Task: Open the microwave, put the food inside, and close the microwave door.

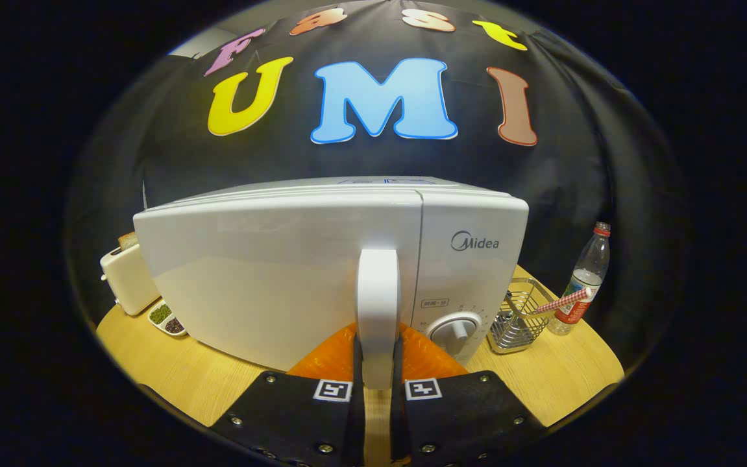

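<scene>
I found my gripper (pixel 378 376) clamped on the smooth, upright white handle (pixel 378 305) of the glossy microwave (pixel 321 272), which stood door-closed on the wood-grain surface (pixel 172 370).

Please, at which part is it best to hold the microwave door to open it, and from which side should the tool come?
Grip the white vertical handle on the microwave door, coming straight from the front. It is a narrow upright bar standing off the door, so the tool can close across its width. The fingers already press its lower end from both sides.
</scene>
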{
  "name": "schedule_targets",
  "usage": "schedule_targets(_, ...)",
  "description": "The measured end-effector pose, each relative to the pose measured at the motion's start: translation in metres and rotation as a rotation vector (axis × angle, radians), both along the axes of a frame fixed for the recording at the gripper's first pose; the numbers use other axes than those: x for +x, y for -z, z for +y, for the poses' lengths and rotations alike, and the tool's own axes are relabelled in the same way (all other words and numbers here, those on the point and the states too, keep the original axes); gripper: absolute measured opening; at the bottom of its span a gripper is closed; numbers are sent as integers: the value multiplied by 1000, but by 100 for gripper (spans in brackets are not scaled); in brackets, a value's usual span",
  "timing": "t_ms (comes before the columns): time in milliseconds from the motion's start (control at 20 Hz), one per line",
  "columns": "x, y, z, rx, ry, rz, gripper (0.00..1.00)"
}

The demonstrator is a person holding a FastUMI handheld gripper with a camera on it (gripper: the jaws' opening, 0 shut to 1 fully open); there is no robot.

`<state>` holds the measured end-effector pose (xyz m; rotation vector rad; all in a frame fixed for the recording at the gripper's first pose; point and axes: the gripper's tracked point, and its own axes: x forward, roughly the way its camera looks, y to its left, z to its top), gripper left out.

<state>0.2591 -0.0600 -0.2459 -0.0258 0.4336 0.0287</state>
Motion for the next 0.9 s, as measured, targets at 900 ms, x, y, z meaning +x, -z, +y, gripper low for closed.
schedule_targets(900, -70, -7, 19, -8, -5, 84, 7)
